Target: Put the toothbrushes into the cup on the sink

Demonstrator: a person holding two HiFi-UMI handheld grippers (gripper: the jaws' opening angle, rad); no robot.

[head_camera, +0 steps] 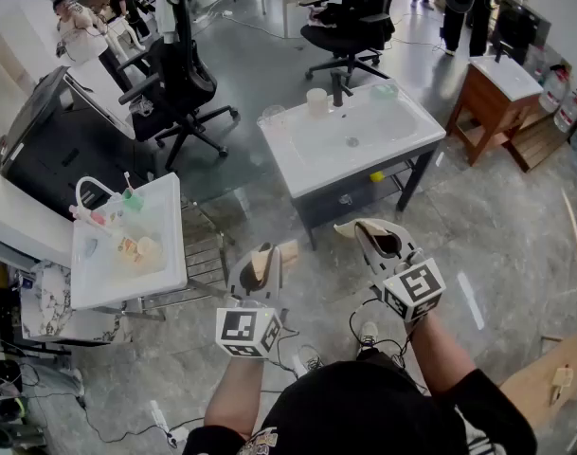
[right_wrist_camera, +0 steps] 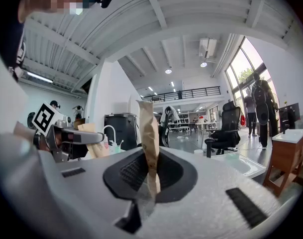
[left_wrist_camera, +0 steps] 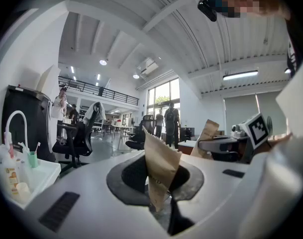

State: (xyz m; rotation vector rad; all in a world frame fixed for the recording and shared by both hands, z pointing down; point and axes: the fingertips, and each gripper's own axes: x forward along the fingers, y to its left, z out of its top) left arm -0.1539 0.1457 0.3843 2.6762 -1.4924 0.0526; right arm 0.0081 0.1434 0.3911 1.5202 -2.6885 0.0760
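Head view, sink (head_camera: 297, 154) ahead, office chair (head_camera: 179, 79) beside it

Black short-sleeved shirt (head_camera: 364, 406); left tongs (head_camera: 274, 254), right tongs (head_camera: 350, 228): grey-white shells (head_camera: 387, 245), tan pads (head_camera: 262, 265), black-white marker cubes (head_camera: 247, 331).

In the head view, one sink (head_camera: 297, 154) stands at upper centre, with a cup (head_camera: 315, 100) left of the faucet (head_camera: 337, 88) on its far edge. A second sink (head_camera: 172, 245) stands at the left, and the toothbrushes (head_camera: 127, 180) stand in a holder (head_camera: 133, 198) at its far end. Your left gripper (head_camera: 272, 259) and right gripper (head_camera: 370, 231) sit side by side at lower centre. An office chair (head_camera: 179, 79) is at upper left and a cabinet (head_camera: 492, 98) at upper right.
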